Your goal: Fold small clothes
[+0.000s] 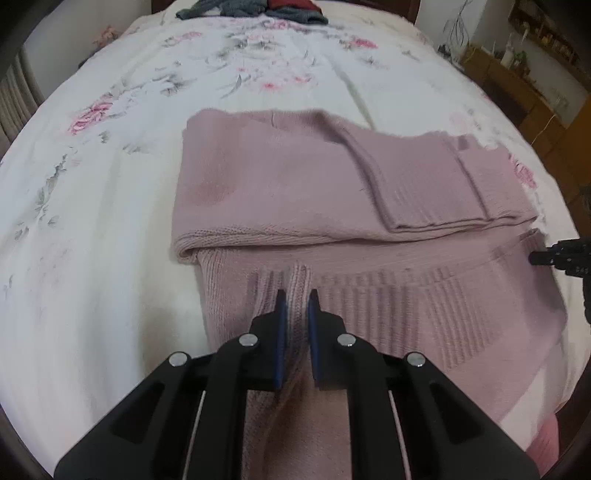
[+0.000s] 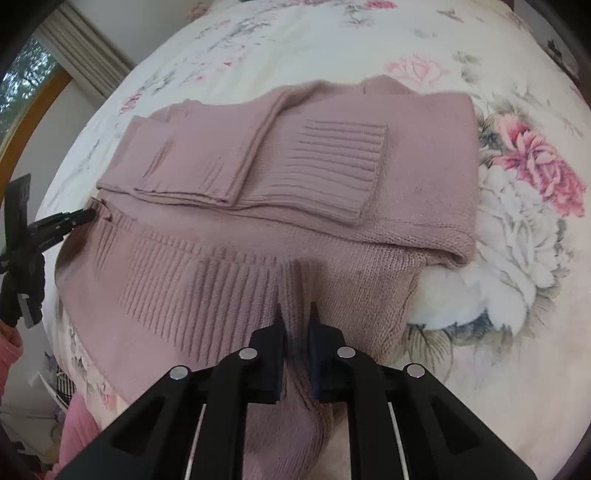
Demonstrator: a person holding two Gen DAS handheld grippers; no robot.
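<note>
Between the left claw's point(image 1: 297, 295) blue pads point(image 1: 280, 332) a raised ridge of the pink sweater's point(image 1: 295, 192) ribbed hem is pinched. Over at the hem's other end, the right claw point(image 2: 295, 310) is likewise pressed together on a fold of the same ribbed band. Each claw shows in the other's view at the sweater's side edge. Both sleeves point(image 2: 314, 173) lie folded across the sweater's body, cuffs side by side. It rests on the bed point(image 1: 110, 184), on a flowered sheet, nearer the near edge. Dark clothes point(image 1: 255, 9) are piled at the bed's far edge.
</note>
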